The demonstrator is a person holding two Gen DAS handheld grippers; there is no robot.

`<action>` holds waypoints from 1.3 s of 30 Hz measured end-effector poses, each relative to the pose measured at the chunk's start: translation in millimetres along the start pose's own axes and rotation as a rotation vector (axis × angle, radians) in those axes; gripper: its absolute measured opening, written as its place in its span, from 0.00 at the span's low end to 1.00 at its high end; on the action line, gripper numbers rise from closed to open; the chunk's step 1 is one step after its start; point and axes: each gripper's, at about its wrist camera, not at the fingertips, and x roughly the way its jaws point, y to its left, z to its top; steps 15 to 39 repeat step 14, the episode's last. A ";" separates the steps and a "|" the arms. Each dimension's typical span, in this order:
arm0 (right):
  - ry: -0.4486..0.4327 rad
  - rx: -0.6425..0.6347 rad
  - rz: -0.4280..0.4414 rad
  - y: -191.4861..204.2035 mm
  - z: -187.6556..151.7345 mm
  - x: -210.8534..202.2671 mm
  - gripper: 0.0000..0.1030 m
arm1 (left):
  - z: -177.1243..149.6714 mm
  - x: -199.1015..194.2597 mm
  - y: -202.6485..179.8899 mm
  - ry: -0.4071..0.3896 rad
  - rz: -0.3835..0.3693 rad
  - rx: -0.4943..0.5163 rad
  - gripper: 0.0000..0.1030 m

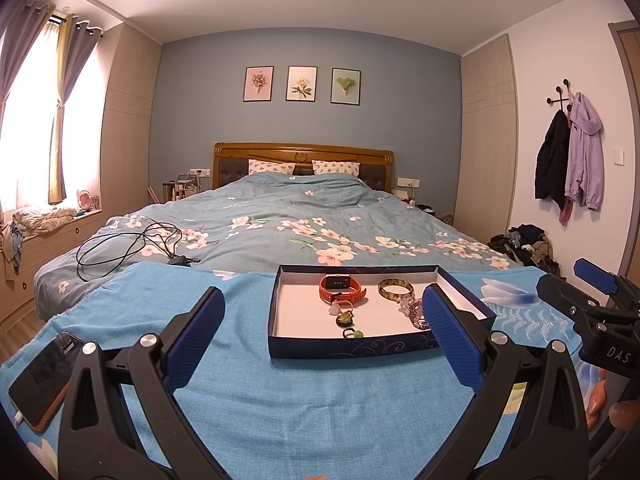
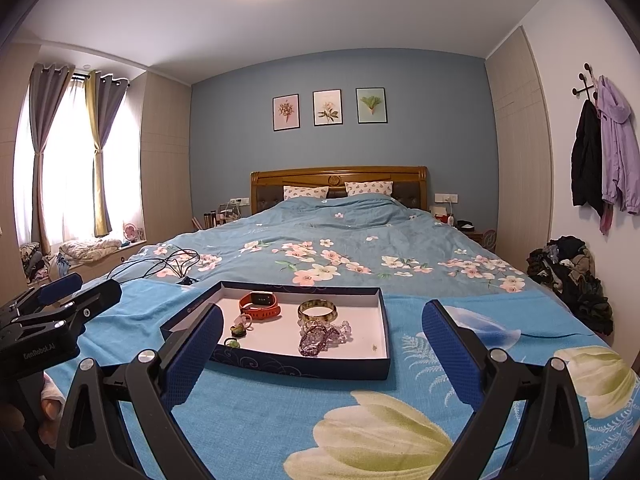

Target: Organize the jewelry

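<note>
A dark blue box lid (image 1: 344, 350) (image 2: 296, 368) with a white inside lies on a blue floral cloth on the bed. In it are a red smartwatch (image 1: 342, 289) (image 2: 260, 306), a yellow-brown bangle (image 1: 396, 290) (image 2: 317, 311), purple bead bracelets (image 1: 416, 312) (image 2: 320, 336) and small rings (image 1: 345, 318) (image 2: 239, 330). My left gripper (image 1: 322, 312) is open and empty, just in front of the box. My right gripper (image 2: 322, 328) is open and empty, in front of the box's right part. Each gripper shows at the edge of the other's view.
A phone (image 1: 42, 380) lies on the cloth at the left front. Black cables (image 1: 128, 246) (image 2: 168, 264) lie on the duvet behind the cloth. A pile of clothes (image 2: 572, 276) sits on the floor at the right wall.
</note>
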 end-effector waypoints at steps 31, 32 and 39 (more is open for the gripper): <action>0.164 -0.030 -0.068 -46.0 -4.6 22.9 0.93 | -5.9 28.2 17.1 0.138 -0.013 -0.034 0.94; 0.164 -0.030 -0.068 -46.0 -4.6 22.9 0.93 | -5.9 28.2 17.1 0.138 -0.013 -0.034 0.94; 0.164 -0.030 -0.068 -46.0 -4.6 22.9 0.93 | -5.9 28.2 17.1 0.138 -0.013 -0.034 0.94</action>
